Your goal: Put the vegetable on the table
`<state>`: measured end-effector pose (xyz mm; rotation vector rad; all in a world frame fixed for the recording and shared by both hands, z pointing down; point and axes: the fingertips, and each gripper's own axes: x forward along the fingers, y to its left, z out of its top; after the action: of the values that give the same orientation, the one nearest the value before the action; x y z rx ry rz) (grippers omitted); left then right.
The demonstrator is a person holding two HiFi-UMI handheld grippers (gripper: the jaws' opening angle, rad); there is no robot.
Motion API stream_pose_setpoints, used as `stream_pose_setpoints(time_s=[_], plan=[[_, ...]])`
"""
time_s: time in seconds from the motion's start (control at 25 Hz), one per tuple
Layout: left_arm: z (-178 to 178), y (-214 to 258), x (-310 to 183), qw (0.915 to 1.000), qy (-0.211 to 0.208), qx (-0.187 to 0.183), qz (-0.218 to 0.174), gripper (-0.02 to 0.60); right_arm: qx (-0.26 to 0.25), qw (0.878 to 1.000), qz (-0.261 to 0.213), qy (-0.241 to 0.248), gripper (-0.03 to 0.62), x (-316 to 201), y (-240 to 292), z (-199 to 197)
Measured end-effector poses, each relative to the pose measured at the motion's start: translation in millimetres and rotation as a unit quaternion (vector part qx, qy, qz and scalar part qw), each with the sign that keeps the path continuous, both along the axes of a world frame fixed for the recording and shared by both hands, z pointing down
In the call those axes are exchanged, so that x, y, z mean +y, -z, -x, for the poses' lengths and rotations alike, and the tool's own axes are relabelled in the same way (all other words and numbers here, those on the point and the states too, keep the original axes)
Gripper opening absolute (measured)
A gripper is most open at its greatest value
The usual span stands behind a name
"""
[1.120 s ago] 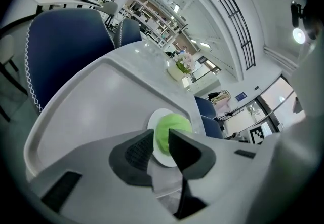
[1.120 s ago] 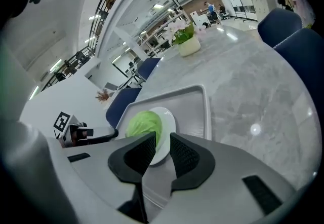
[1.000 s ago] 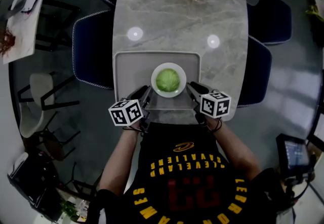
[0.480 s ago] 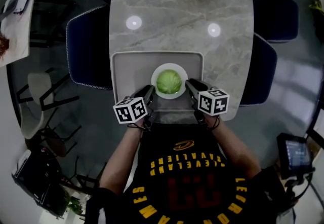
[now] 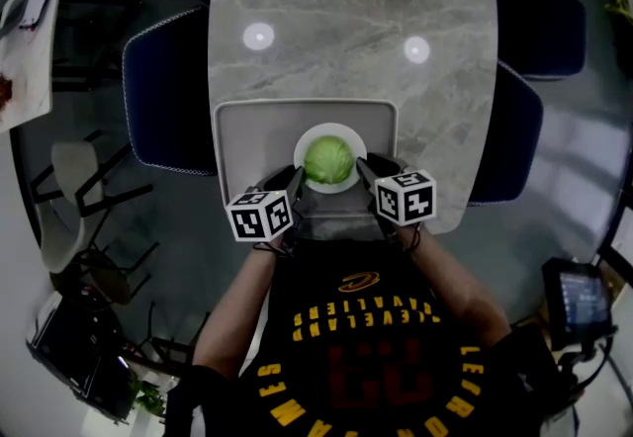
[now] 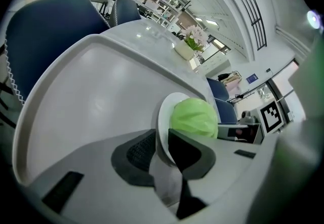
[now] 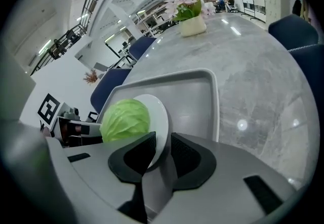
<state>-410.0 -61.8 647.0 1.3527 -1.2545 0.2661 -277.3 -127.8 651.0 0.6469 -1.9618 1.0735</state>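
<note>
— Marble table (image 5: 346, 49), grey tray (image 5: 247, 138) at near end. Veg where?
— Green cabbage (image 5: 328, 158) sits on white plate (image 5: 300, 150), inside tray's outline, near-edge side.
— Grippers?
— L gripper (image 6: 161, 139) pinching plate's left rim, R gripper (image 7: 163, 142) pinching its right rim. Plate resting or lifted: can't tell.

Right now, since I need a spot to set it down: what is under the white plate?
The gray tray lies under the plate, on the marble table. The plate hides the tray patch beneath it.
</note>
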Motion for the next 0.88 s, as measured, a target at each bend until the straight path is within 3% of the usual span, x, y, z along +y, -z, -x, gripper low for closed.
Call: stream_pose_setpoints(time_s=[0.2,0.52,0.88], plan=[[-1.6,-1.1,-3.5,0.9998,-0.016,0.008,0.009,0.067,0.002,1.000,0.017,-0.007,0.087,-1.4,-1.4,1.5],[0.5,0.1,-9.6,0.9996,0.011,0.026,0.004,0.046,-0.017,0.999,0.033,-0.018,0.069,-0.9,-1.9,-1.2],[-1.9,7.1,-10.9,0.9993,0.009,0.036,0.003,0.041,-0.050,0.997,0.038,-0.039,0.051,-8.5,12.7,1.7]])
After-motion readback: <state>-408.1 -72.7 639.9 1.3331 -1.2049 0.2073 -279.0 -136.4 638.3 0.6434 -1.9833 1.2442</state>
